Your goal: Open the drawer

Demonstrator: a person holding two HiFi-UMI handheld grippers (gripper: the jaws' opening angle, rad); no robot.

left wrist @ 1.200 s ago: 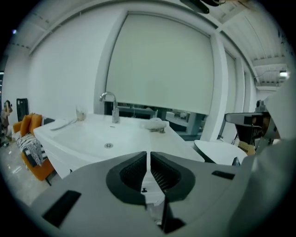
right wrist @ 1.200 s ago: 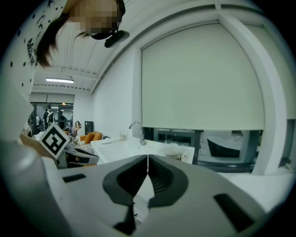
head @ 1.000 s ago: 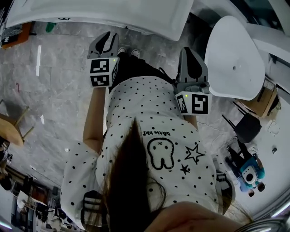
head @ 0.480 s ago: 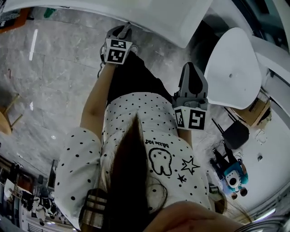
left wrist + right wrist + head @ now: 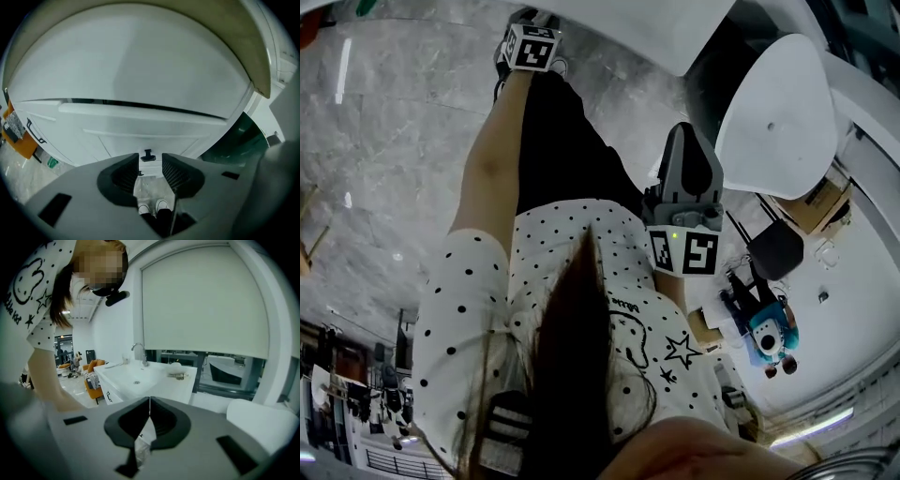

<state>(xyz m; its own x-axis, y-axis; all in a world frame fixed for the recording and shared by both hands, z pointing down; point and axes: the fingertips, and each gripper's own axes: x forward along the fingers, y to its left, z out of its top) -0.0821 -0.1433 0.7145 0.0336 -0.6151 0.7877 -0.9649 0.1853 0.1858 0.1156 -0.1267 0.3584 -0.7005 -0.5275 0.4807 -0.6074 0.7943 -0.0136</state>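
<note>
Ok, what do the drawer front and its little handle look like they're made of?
Drawer front: probably painted or lacquered board; white, smooth satin surface with shallow panel lines. Handle: matte black, likely metal, but too small to be sure.

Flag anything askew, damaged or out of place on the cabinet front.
Nothing stands out. The white drawer front looks shut and even, and its black handle sits straight and undamaged.

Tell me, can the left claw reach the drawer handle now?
Probably yes. The left claw, its empty jaws just opening, points at the handle, which shows beyond the gap; nothing stands between.
</note>
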